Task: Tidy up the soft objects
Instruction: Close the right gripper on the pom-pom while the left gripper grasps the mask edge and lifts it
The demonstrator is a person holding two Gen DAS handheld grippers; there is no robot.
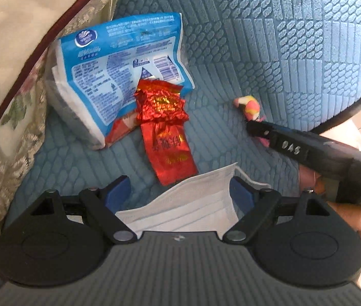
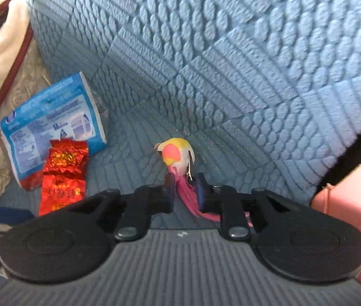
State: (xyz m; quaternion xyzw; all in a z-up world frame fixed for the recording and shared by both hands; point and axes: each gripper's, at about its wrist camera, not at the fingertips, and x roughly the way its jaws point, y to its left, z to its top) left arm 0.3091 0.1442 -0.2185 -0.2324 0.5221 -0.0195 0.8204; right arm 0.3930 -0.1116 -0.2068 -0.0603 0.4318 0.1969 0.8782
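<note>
At ten o'clock on the blue quilted seat cover (image 1: 231,58), the blue plastic tissue pack (image 1: 119,68) lies under crumpled red foil packets (image 1: 165,119). Your left gripper (image 1: 180,191) gapes wide around a white pleated face mask (image 1: 180,204). At two o'clock, your right gripper (image 2: 184,191) pinches the small yellow-and-pink feathered bird toy (image 2: 176,156) by its pink tail.

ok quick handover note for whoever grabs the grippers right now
Left gripper: open, white face mask lying loose between its fingers.
Right gripper: shut on the pink tail of the small bird toy, toy not yet lifted off the blue quilted cushion.
Blue tissue pack and red foil packets lie piled by the floral pillow.
Nothing visibly sorted yet; all four still need placing.
</note>
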